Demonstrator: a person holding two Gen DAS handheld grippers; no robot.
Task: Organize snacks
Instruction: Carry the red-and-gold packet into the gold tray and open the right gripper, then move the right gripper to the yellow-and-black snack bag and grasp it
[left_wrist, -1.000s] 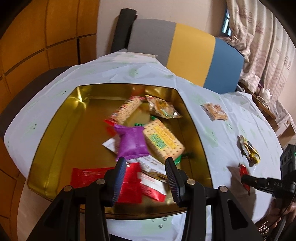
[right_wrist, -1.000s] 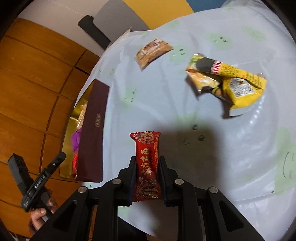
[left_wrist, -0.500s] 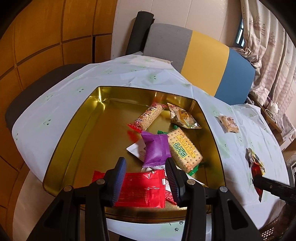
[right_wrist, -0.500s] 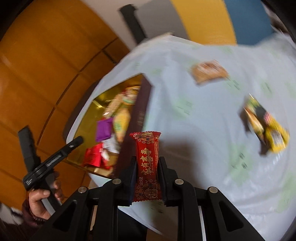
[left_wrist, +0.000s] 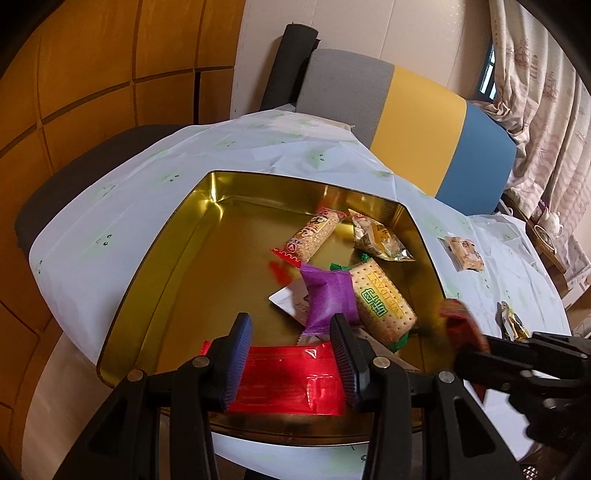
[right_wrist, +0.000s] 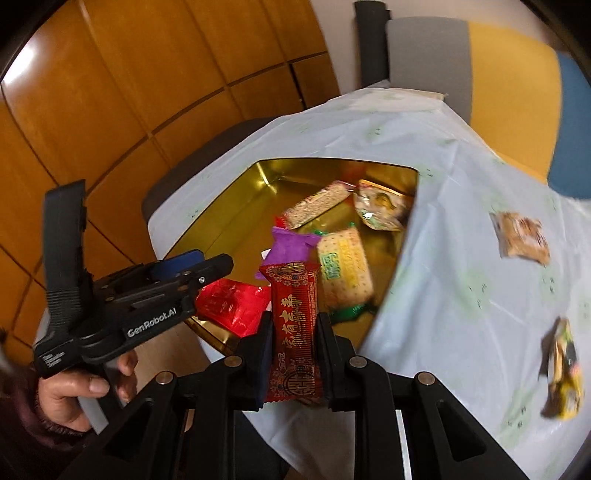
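My right gripper (right_wrist: 294, 321) is shut on a red snack packet with gold print (right_wrist: 295, 325) and holds it upright above the near right rim of the gold tin (right_wrist: 229, 214). From the left wrist view that packet (left_wrist: 460, 325) shows blurred at the tin's right edge. The tin (left_wrist: 155, 266) holds a purple packet (left_wrist: 328, 299), a cracker pack (left_wrist: 380, 299), a rice bar (left_wrist: 314, 236), a yellowish bag (left_wrist: 376, 240) and a flat red packet (left_wrist: 288, 376). My left gripper (left_wrist: 291, 321) hovers open over the tin's near end with nothing between its fingers.
On the pale tablecloth (right_wrist: 443, 258) right of the tin lie a brown packet (right_wrist: 522, 234) and a yellow-black packet (right_wrist: 565, 369). A hand (right_wrist: 74, 387) holds the left gripper at the table's near left. A grey, yellow and blue chair back (left_wrist: 406, 122) stands behind the table.
My right gripper has swung left from over the tablecloth to the tin's edge, rolling as it went, with the red packet still in it. The left gripper drifted slightly over the tin.
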